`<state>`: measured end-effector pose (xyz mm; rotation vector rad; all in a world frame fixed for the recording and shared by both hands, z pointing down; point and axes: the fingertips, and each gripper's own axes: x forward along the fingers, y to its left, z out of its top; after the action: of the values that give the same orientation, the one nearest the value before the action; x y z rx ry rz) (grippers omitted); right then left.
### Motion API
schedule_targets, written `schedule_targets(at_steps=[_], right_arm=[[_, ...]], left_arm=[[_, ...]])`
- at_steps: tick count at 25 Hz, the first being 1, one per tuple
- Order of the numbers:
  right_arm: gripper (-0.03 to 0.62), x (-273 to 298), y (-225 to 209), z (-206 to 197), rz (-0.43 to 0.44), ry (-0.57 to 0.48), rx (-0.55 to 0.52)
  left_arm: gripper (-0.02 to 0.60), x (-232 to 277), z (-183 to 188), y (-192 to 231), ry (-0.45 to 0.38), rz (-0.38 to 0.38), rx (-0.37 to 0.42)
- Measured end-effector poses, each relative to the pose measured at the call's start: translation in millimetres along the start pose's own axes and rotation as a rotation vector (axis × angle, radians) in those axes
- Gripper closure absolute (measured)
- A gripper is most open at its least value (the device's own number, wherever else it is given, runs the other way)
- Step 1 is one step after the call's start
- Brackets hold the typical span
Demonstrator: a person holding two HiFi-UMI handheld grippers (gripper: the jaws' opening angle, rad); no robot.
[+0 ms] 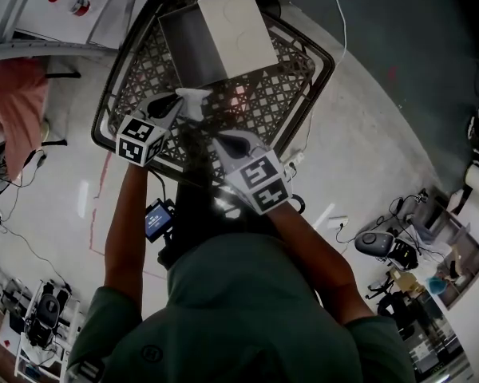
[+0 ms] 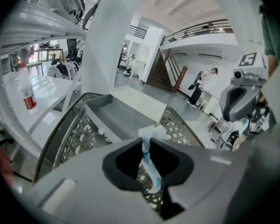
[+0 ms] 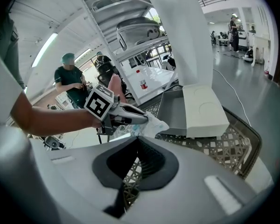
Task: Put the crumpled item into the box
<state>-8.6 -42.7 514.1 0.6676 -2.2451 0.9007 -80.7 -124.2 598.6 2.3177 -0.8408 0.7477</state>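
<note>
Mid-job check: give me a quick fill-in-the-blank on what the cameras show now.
1. The left gripper pinches the crumpled item; the right gripper holds ___.
2. The crumpled item is white and ___.
3. The box is ___, and its lid is white.
Missing words: nothing; blue; grey.

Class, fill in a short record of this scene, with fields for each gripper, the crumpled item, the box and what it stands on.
left gripper: shut on the crumpled item
crumpled item: white and blue, not yet in the box
right gripper: fingers together, nothing held
box: grey, open
stands on: lattice table
</note>
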Motion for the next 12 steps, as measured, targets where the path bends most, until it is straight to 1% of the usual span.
schedule_targets(at_steps=[5, 12], right_arm=[[0.588, -1.3, -0.8, -3.4, -0.002, 0.002, 0.006], [0.588, 1.4, -0.5, -11.4, 0.007, 0.012, 0.019]], left_arm=[[0.534, 0.4, 7.0, 6.0, -0.008, 0.012, 0.004], [0.534, -0.9, 3.9, 15.0, -0.008, 0.035, -0.004]])
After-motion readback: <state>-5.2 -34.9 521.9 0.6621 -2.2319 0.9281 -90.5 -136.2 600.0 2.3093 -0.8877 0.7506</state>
